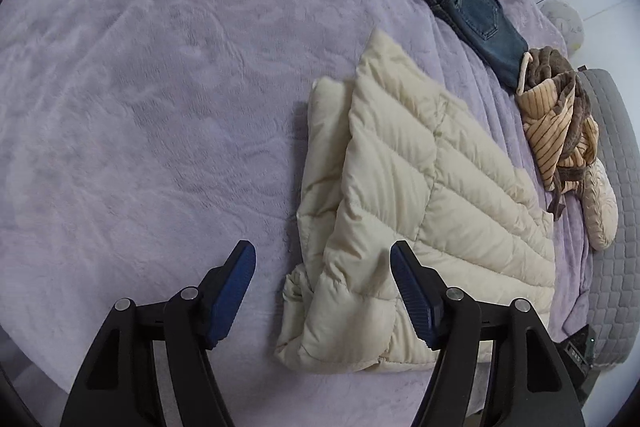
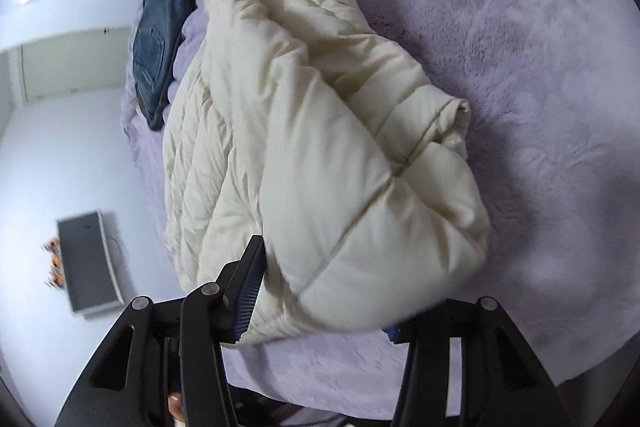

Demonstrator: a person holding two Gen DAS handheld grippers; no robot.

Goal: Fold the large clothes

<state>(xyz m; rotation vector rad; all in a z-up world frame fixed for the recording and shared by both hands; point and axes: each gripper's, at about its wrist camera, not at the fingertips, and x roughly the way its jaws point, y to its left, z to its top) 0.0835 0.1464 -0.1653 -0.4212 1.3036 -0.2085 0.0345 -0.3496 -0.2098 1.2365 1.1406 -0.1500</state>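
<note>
The main risk from here is the fold springing back. The cream puffer jacket [image 1: 420,211] is thick and slippery, and with nothing pinning it the top layer may slide or puff open; a careless re-grip could also catch only 1 layer and drag the bundle apart.

The left gripper [image 1: 323,291] has its jaws apart with nothing pressed between them; the jacket's near corner lies below the gap, not gripped. The right gripper [image 2: 320,291] also has its jaws apart: the jacket's bulging edge sits between them, but the left pad looks at most to brush it, and the other pad is largely hidden behind the fabric.

The jacket lies on the lilac bed cover [image 1: 160,107], at about 3 o'clock in the left wrist view, folded into a loose, quilted oblong with at least 2 layers showing. Beyond it, toward 1 o'clock, lie folded jeans [image 1: 472,7] and a striped garment [image 1: 560,123].
</note>
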